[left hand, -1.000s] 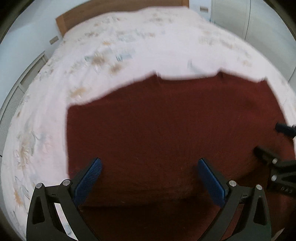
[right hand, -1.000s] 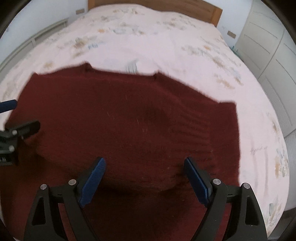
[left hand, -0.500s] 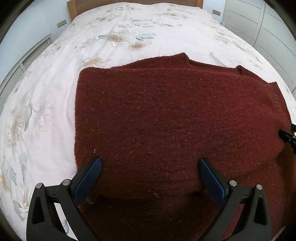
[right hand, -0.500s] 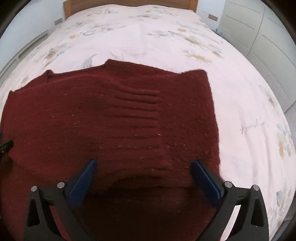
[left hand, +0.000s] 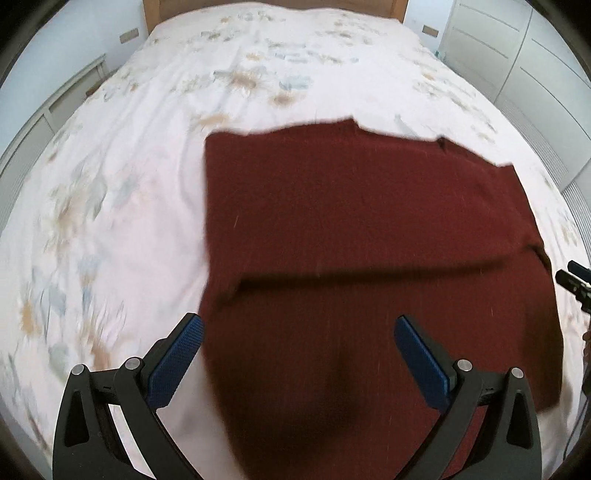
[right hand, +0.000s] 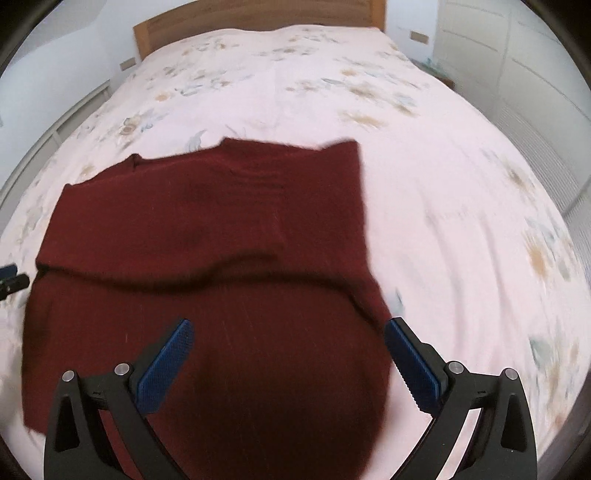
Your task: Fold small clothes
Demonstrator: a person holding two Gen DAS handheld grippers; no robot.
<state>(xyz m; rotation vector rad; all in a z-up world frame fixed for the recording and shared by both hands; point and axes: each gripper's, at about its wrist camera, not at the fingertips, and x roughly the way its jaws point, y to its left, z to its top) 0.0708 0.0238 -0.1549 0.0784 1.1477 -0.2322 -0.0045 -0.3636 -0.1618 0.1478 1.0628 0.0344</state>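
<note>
Knitwear dominated both views: a dark red sweater [left hand: 369,221] [right hand: 207,221] lay spread on the bed [left hand: 129,184] [right hand: 461,184], folded once so that a doubled layer covered its half farther from the grippers, with the edge of that layer running straight across the garment. Beyond the sweater the floral white bedcover stretched to a wooden headboard [right hand: 258,22], and white cupboard doors [left hand: 517,55] stood beside the bed past the sweater's right edge. The left gripper [left hand: 298,354] hung above the sweater's near left corner, its blue pads spread wide with nothing between them; one pad sat over bedcover just left of the sweater, the other over the knit. The right gripper [right hand: 288,354] hovered above the sweater's near right corner, jaws equally wide and empty, one pad over the knit and the other just off the sweater's right edge. Neither seemed to touch the fabric, though blur made that hard to confirm. Each gripper's tip showed at the sweater's side in the other's view.
</note>
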